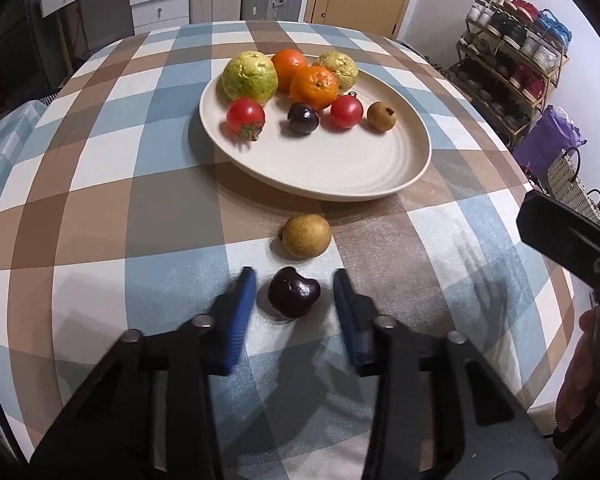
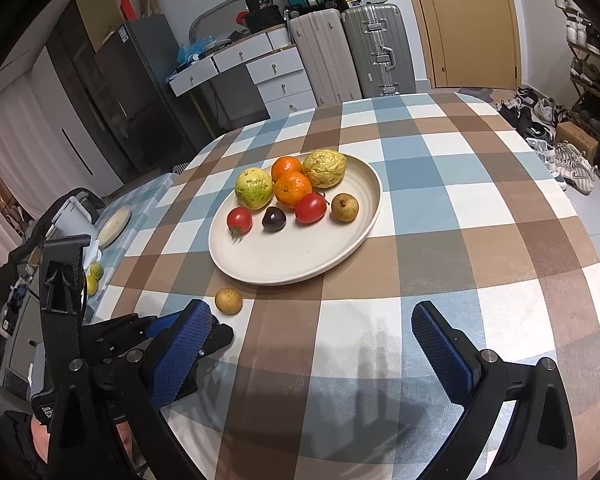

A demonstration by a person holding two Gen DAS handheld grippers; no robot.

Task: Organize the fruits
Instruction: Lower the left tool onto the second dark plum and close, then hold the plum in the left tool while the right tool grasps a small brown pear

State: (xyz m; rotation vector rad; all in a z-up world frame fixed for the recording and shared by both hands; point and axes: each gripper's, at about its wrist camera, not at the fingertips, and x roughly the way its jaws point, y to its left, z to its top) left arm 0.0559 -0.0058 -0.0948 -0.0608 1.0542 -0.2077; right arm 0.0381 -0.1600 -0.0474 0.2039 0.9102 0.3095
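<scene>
The left gripper (image 1: 295,292) is spread wide around a dark plum (image 1: 294,292) on the tablecloth (image 1: 100,208), not touching it. The right gripper (image 2: 312,332) is spread wide, holding nothing. A brown fruit (image 1: 307,235) sits just beyond the plum, near the plate (image 1: 340,168).

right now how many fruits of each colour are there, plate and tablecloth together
green-yellow: 2
orange: 2
red: 2
dark purple: 2
brown: 2
total: 10; 8 on the plate, 2 on the tablecloth
</scene>
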